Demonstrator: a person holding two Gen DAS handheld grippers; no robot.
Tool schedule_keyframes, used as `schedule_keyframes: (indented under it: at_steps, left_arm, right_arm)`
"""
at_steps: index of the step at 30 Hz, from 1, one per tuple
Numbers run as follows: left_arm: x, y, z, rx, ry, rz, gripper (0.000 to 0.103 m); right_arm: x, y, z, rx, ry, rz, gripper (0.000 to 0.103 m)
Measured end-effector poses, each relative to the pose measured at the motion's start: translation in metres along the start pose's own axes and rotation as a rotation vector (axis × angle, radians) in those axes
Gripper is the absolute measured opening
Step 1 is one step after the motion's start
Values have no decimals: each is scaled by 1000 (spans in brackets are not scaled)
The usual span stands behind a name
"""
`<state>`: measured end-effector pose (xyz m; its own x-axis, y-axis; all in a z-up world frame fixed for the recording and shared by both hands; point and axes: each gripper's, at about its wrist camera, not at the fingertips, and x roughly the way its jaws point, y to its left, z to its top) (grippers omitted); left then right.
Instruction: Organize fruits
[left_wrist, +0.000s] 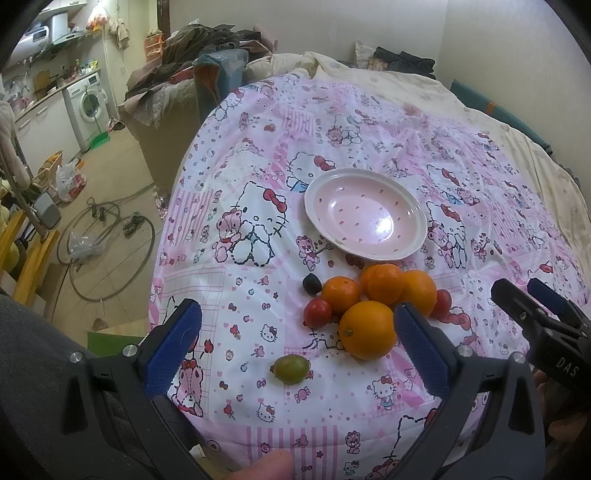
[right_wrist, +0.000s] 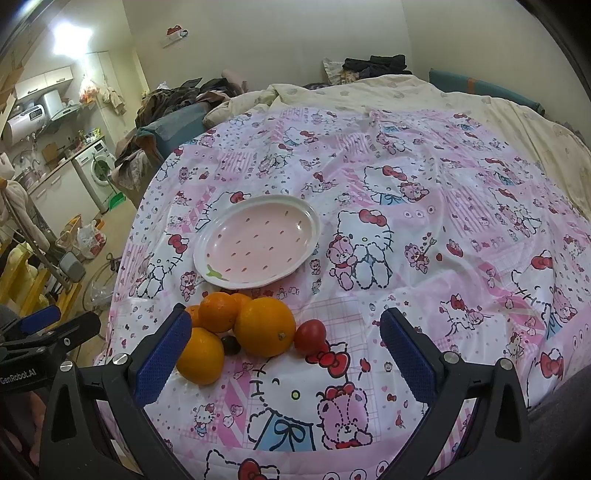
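An empty pink plate with a white rim lies on the Hello Kitty cloth; it also shows in the right wrist view. In front of it sits a cluster of several oranges, two red tomatoes, a dark plum and, apart, a green fruit. My left gripper is open, above the green fruit, its right finger beside the nearest orange. My right gripper is open and empty, just short of the oranges and a tomato.
The cloth covers a bed with a cream duvet behind. To the left the bed edge drops to a floor with hoses, bags and a washing machine. Clothes are piled on a sofa.
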<state>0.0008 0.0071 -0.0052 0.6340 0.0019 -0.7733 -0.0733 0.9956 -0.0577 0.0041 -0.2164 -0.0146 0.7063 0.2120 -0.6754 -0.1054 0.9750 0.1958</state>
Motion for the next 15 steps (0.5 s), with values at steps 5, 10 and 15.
schedule_keyframes:
  at_steps: [5,10,15]
  left_arm:
    - [0,0,0,1,0,-1,103]
    - [0,0,0,1,0,0,103]
    - [0,0,0,0,0,0,103]
  right_arm:
    - [0,-1,1,-1,0,-1,103]
    - [0,-1,0,3,1,-1,103]
    - [0,-2,1,6,0,-1,103]
